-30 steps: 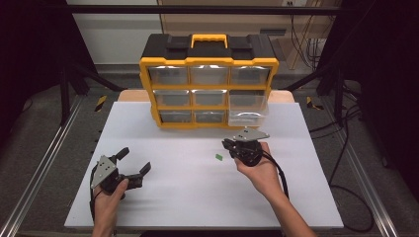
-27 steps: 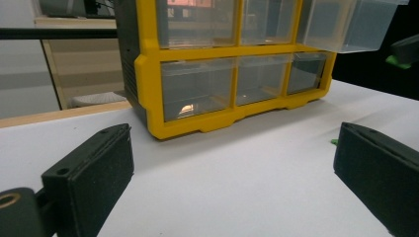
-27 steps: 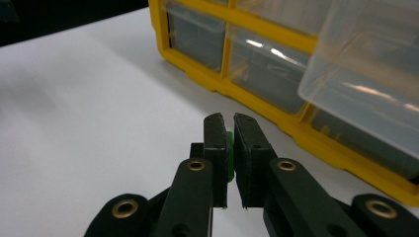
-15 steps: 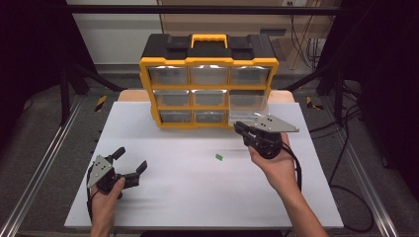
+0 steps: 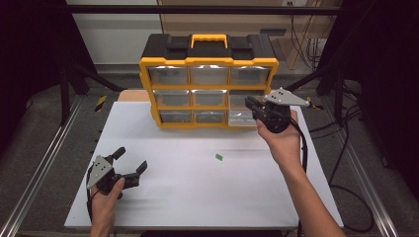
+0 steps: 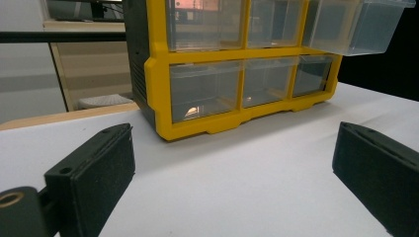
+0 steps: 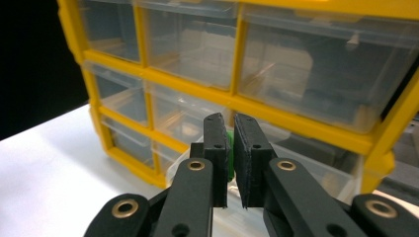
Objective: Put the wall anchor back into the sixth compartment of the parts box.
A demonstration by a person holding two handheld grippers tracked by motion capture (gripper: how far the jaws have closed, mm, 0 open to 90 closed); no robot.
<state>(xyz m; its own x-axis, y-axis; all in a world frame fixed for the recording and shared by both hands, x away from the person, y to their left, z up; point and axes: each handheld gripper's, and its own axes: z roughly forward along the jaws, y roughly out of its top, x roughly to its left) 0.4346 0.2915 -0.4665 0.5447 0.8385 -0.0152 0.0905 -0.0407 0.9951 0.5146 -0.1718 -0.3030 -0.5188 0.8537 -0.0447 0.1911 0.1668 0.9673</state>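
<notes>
Right claw (image 5: 251,104), clamped on a green piece (image 7: 230,159), has climbed to the open drawer (image 5: 241,117); left claw (image 5: 131,160) stays put, wide open, empty.

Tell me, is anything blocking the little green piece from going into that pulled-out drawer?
Nothing visible. The right gripper holds the green piece just above the open drawer of the yellow organizer, with clear air between them.

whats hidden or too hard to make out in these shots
- Green piece in the right gripper: right gripper view, a sliver between the shut jaws; shape hidden.
- Green piece on the table: high view, too small to identify.
- Pulled-out drawer: high view, gripper covers part; contents unclear.
- Organizer: left gripper view, top cut off by the edge.
</notes>
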